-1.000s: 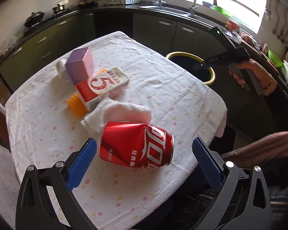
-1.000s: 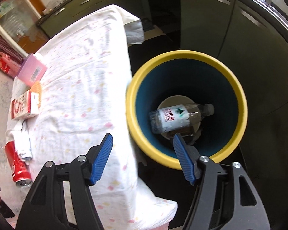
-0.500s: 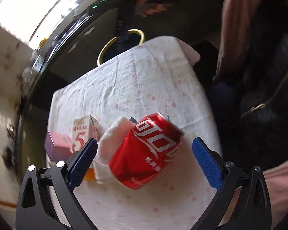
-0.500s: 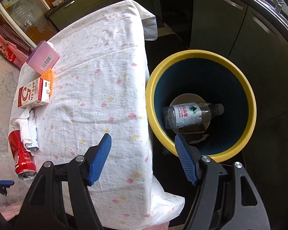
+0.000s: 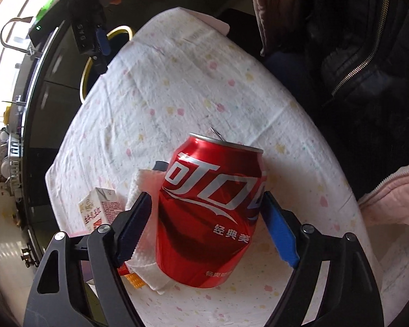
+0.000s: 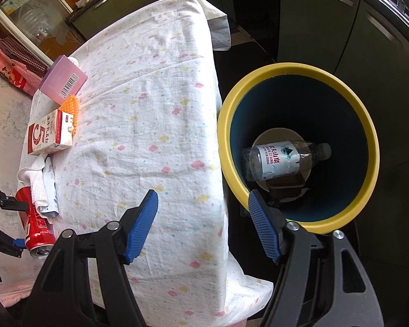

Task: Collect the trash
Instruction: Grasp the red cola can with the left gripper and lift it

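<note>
Lying on its side on the cloth-covered table, the dented red cola can is sitting between the blue pads of the left gripper. Jaws have just been closing around the can; the right pad is at the can's edge and the left pad is against the crumpled white tissue beside it. Whether the pads are pressing yet cannot be told.

Items being listed on the table:
- Cola can, near the table's edge, pull-tab end pointing away from the left camera; also showing in the right wrist view with the left gripper's fingers on either side.
- White tissue, touching the can on one flank.
- Red-and-white carton, lying flat just past the tissue.
- Orange bumpy object, partly under the carton.
- Purple box, with a barcode on one face, next to the orange object.

Off the table:
- Yellow-rimmed bin, standing just beside the table's far side, with a clear plastic bottle lying inside.
- Right gripper, hanging over the gap between table edge and bin, jaws partly apart and holding nothing.
</note>
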Demonstrator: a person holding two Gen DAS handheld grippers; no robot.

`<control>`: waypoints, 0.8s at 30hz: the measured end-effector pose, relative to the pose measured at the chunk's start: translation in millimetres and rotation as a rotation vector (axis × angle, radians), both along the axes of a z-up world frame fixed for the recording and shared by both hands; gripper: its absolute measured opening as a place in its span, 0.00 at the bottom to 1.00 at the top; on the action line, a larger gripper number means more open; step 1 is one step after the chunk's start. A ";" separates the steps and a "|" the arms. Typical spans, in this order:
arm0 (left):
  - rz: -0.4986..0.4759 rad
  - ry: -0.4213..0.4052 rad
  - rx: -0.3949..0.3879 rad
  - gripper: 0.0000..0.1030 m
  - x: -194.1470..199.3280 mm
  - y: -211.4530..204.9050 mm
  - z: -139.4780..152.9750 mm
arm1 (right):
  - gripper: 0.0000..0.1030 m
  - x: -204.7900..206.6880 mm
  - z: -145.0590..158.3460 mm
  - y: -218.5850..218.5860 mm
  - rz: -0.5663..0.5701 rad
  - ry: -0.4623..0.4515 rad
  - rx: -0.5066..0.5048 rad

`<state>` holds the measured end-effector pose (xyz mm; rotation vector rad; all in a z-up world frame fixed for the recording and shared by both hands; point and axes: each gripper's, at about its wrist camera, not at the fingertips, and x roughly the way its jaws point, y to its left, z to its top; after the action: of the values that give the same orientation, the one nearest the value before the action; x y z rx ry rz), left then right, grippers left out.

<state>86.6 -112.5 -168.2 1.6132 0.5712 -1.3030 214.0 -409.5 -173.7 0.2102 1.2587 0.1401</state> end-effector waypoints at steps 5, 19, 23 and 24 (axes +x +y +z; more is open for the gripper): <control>-0.007 0.028 0.054 0.77 3.2 1.2 -10.3 | 0.63 0.3 -7.0 -4.2 -0.002 0.014 0.016; 0.396 0.155 -0.009 0.69 19.8 20.8 -16.0 | 0.63 -0.9 -11.3 3.6 0.019 0.017 0.029; 0.575 0.228 -0.060 0.69 33.1 35.3 -11.0 | 0.63 -1.8 -9.2 9.1 0.031 0.015 0.028; 0.602 0.238 -0.077 0.69 35.0 38.8 -9.2 | 0.63 -2.2 -8.3 10.7 0.036 0.013 0.027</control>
<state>121.6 -73.7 -177.4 1.1008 1.0455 -1.0416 211.8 -398.8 -182.0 0.2124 1.2740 0.1869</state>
